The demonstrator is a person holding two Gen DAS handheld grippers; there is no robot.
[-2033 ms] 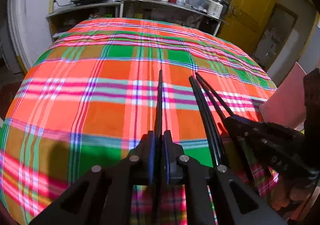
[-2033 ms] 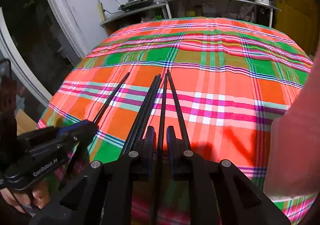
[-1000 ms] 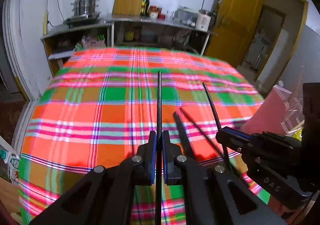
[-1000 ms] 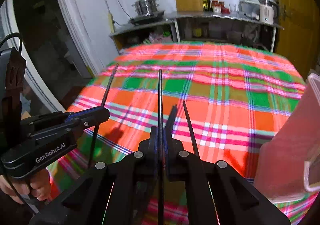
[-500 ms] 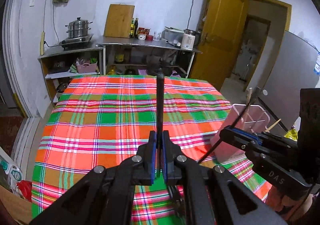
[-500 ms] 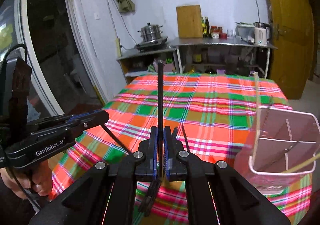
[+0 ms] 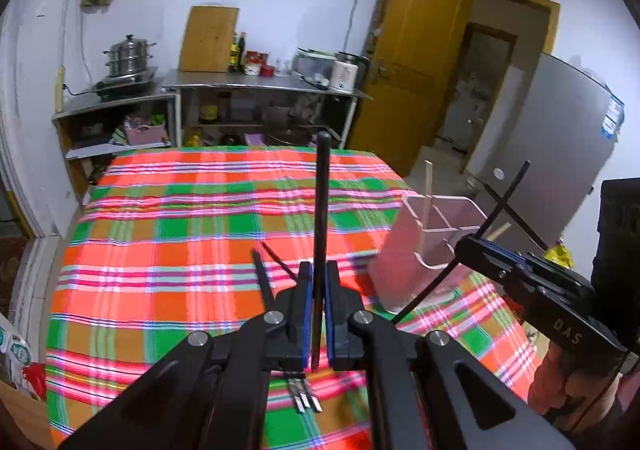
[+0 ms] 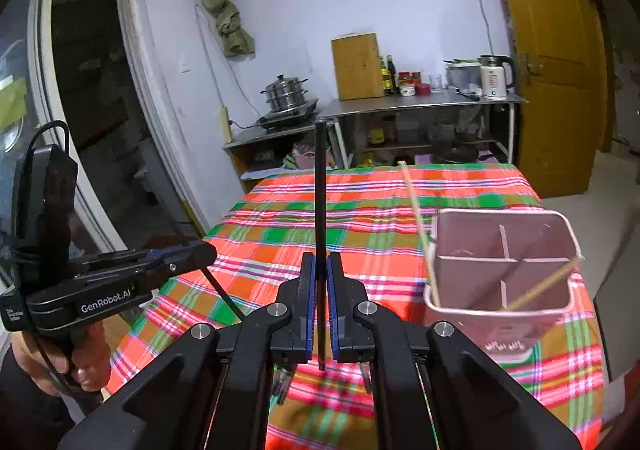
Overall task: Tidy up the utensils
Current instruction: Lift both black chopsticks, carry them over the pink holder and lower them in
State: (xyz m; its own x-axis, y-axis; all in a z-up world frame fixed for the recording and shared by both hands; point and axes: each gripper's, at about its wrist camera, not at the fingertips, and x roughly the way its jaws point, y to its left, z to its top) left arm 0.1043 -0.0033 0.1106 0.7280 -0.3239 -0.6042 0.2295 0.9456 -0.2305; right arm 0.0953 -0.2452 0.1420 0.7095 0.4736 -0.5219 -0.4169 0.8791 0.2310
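Both grippers had risen off the cloth since two seconds earlier. Left gripper (image 7: 316, 290) clenched one black chopstick (image 7: 321, 217), upright; right gripper (image 8: 320, 290) clenched another black chopstick (image 8: 320, 209). More black chopsticks (image 7: 304, 398) lay near on the plaid tablecloth (image 7: 180, 242). Pink divided holder (image 8: 504, 278) stood near the right edge, holding two wooden chopsticks (image 8: 416, 217). Far cloth open; steel shelves (image 7: 240, 89) at the far wall.

Loose chopsticks (image 7: 305, 396) on the cloth, largely hidden behind left gripper (image 7: 316, 314)
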